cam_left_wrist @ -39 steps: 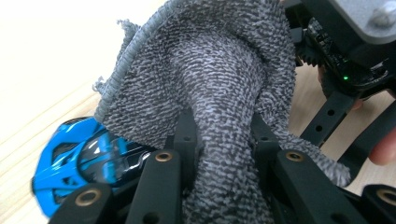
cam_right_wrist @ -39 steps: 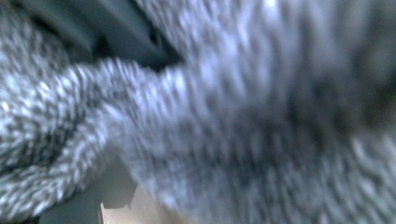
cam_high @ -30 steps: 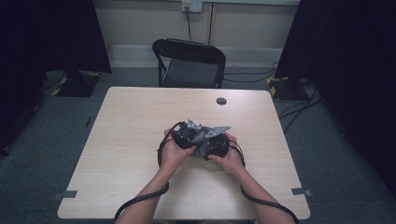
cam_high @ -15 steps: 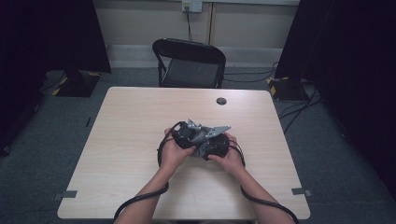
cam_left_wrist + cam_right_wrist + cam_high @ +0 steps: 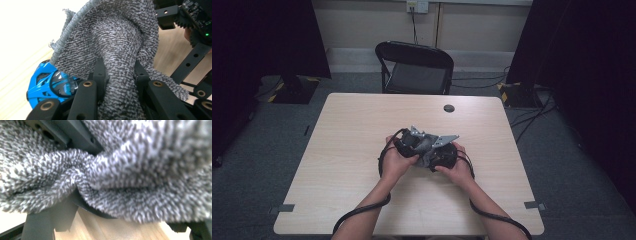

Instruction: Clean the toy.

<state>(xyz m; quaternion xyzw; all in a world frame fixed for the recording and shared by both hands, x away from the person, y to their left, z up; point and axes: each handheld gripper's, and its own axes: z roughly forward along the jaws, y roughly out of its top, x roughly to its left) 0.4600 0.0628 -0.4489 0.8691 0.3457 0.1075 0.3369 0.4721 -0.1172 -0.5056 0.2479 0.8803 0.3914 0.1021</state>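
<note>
High view: person's two hands meet over the middle of the wooden counter [image 5: 352,150], each w/ a tool, the two pressed close together. Left tool [image 5: 408,144] sits beside right tool [image 5: 443,155]; grey three-cornered plates on top, cables trailing back along both forearms toward the near edge. Small dark round disc [image 5: 449,108] lies well apart, near the counter's far edge. Black folding chair [image 5: 414,67] stands behind the counter.

Left gripper view: left tool [image 5: 120,75] has its black jaws clamped on a bunched fold of grey terry cloth [image 5: 117,42]; fabric pinched tight between them and spreading out above. Blue toy car [image 5: 51,86] lies on the counter just beside the cloth, lower left, partly under the cloth's edge, approx. touching it. Part of the other tool's black frame w/ a green light shows upper right.

Right gripper view: the cloth [image 5: 125,182] is right up against the lens, blurred, twisted into a knot-like fold w/ bare wood below. Right tool's jaws stand wide; can't tell whether they press on the cloth.
</note>
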